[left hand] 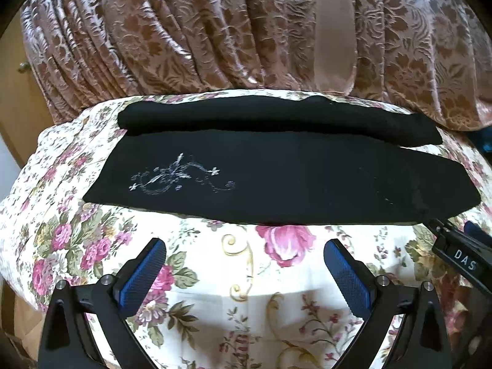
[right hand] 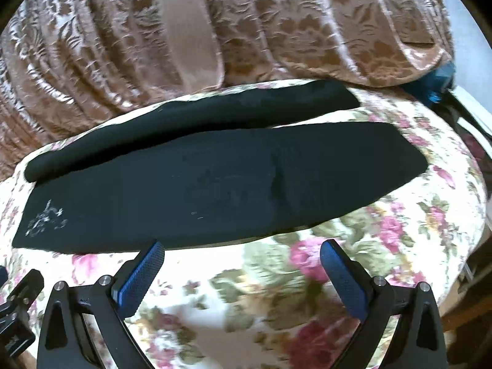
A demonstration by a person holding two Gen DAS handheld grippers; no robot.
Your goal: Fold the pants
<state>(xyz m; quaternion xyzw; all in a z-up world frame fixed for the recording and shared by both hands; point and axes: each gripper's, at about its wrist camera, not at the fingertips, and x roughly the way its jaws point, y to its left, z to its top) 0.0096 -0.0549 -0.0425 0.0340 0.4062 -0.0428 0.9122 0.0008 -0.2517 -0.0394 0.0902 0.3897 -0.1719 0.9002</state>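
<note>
The left hand-held gripper point(left hand: 244, 256) is hanging at the bottom of its frame with its blue pads wide apart and nothing between them, just short of the near hem. The right hand-held gripper point(right hand: 241, 258) is sitting likewise, parted and empty, at the bottom centre of its own frame, probably so each can take one stretch of that edge. Across the middle of both frames the black pants point(left hand: 276, 181) are lying flat and lengthwise on the floral bedspread point(left hand: 240, 276), legs side by side, silver embroidery point(left hand: 181, 176) at centre left. The far leg looks rolled or bunched, though that is hard to tell. A patterned brown curtain point(left hand: 215, 30) is filling the top.
</note>
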